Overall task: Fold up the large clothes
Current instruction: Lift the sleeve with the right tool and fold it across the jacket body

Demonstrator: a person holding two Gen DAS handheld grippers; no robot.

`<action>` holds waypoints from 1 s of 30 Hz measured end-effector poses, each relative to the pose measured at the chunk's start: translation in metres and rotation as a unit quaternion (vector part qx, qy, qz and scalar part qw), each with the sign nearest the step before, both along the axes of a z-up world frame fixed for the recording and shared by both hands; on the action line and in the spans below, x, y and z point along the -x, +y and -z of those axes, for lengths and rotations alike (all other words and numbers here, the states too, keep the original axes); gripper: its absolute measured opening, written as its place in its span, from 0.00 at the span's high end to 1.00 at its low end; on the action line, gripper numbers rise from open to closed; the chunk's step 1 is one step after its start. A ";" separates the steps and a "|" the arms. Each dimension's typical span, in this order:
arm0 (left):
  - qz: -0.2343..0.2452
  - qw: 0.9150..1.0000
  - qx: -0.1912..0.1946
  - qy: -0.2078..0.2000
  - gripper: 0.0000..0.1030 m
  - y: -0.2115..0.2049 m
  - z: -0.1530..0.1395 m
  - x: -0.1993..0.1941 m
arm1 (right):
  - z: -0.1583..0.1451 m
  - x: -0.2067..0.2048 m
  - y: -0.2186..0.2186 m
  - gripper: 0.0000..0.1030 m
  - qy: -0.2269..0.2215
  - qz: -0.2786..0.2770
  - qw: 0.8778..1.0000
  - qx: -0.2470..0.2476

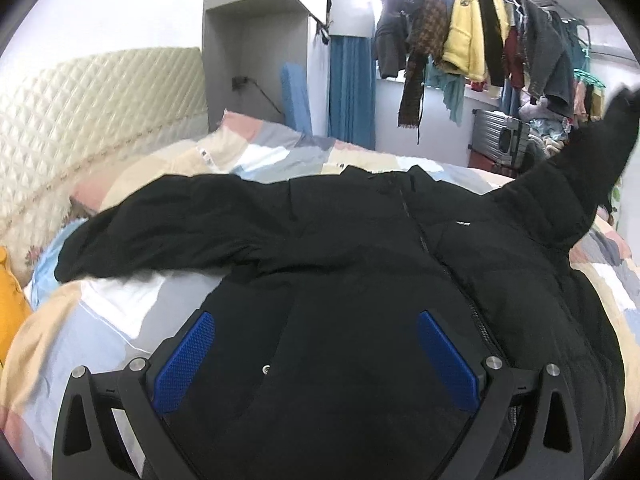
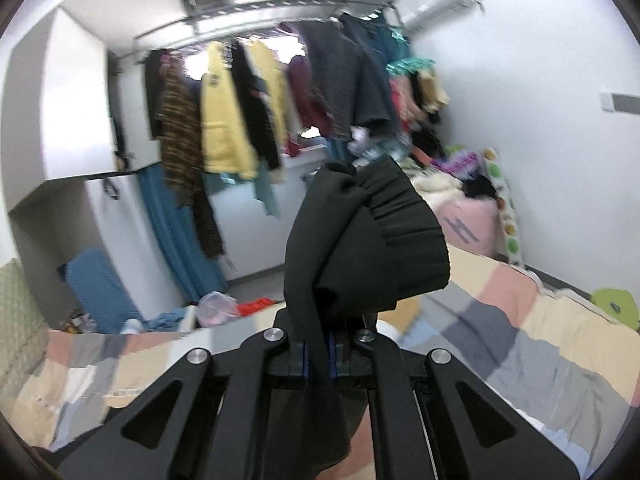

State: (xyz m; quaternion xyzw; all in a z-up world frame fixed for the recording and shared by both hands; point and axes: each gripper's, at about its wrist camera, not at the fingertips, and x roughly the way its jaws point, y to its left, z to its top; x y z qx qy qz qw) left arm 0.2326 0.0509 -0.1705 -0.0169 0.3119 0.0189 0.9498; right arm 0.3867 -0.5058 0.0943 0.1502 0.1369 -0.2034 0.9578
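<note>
A large black jacket (image 1: pixel 360 248) lies front up on the patchwork bed cover (image 1: pixel 100 328), zip down the middle, one sleeve (image 1: pixel 152 232) stretched out to the left. Its other sleeve (image 1: pixel 584 168) rises off the bed at the right. My left gripper (image 1: pixel 316 356) hovers over the jacket's lower body, open, its blue pads (image 1: pixel 188 356) wide apart with nothing pinched. My right gripper (image 2: pixel 318 356) is shut on the black sleeve cuff (image 2: pixel 368 240), which stands bunched above the jaws, lifted high over the bed.
A quilted cream headboard (image 1: pixel 80 120) runs along the left. A rail of hanging clothes (image 2: pixel 256 112) crosses the far wall, with a blue curtain (image 2: pixel 176 232) and clutter on the floor. Pillows and soft items (image 2: pixel 472 216) pile at the bed's far right. A silver suitcase (image 1: pixel 500 136) stands beyond.
</note>
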 end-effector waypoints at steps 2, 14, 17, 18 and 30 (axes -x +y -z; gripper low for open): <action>0.002 1.000 0.001 -0.001 0.01 0.002 -0.004 0.002 | -0.019 0.001 0.033 0.94 -0.008 -0.023 1.000 0.011; -0.050 0.997 -0.014 -0.052 0.01 0.049 -0.039 0.026 | -0.053 -0.007 0.224 0.94 -0.034 -0.159 0.986 0.040; -0.056 0.997 -0.005 -0.047 0.01 0.062 -0.040 0.026 | -0.049 -0.017 0.273 0.94 -0.033 -0.194 0.980 0.043; -0.060 0.997 0.000 -0.046 0.01 0.068 -0.041 0.026 | -0.045 -0.019 0.285 0.94 -0.029 -0.203 0.978 0.043; -0.117 0.993 0.008 -0.028 0.01 0.120 -0.019 0.015 | 0.078 -0.052 0.445 0.94 0.062 -0.356 0.930 0.069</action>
